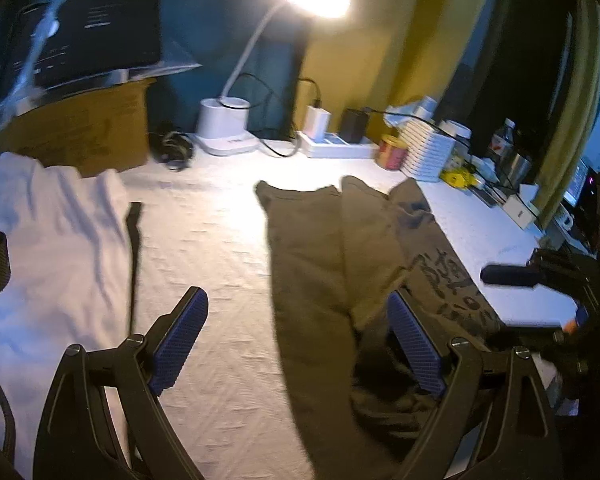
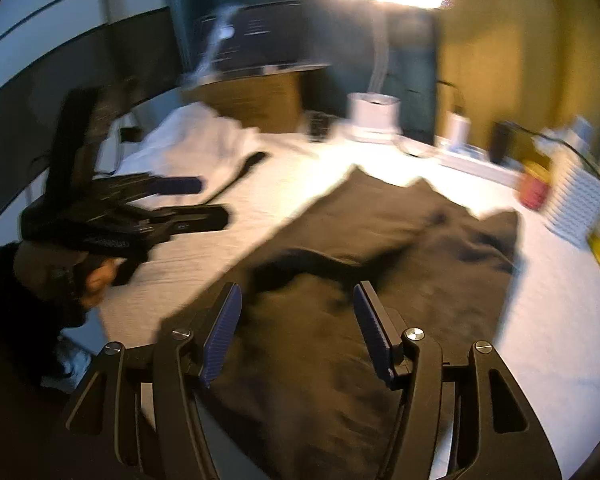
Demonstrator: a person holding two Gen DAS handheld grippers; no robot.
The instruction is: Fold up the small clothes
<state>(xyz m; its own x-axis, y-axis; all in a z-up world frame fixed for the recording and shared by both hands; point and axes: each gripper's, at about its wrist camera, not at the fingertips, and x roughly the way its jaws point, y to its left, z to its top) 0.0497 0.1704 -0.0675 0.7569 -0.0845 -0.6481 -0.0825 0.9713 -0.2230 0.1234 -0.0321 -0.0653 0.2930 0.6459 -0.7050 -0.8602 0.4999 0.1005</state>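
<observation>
Fingers spread wide on both grippers, nothing pinched between the blue ribbed pads. The left gripper (image 1: 298, 344) hovers low over the white table cover (image 1: 220, 248), tilted forward, its left pad above bare cover and its right pad (image 1: 414, 348) over the near edge of the olive-brown garment (image 1: 328, 248). That garment lies spread flat on the right half of the table, reaching from the near edge toward the far side, with a fold running along its length. Dark scribbled lettering is printed on its right part; the blur makes it unreadable.

The right gripper (image 2: 298, 332) hangs over the near part of the same garment (image 2: 380, 248), pointing toward the far side, both pads above the fabric; whether they touch it cannot be told. In the right wrist view the left gripper (image 2: 172, 200) shows at the left, held level, with the holder's hand (image 2: 100, 276) beneath it.

A white cloth (image 1: 48, 232) lies on the left side of the table, well apart from the brown garment, with a dark strap (image 1: 134, 240) beside it. At the far edge stand a lit desk lamp (image 1: 228, 128), a cardboard box (image 1: 80, 128), a power strip (image 1: 336, 146) and a red tin (image 1: 392, 152).
</observation>
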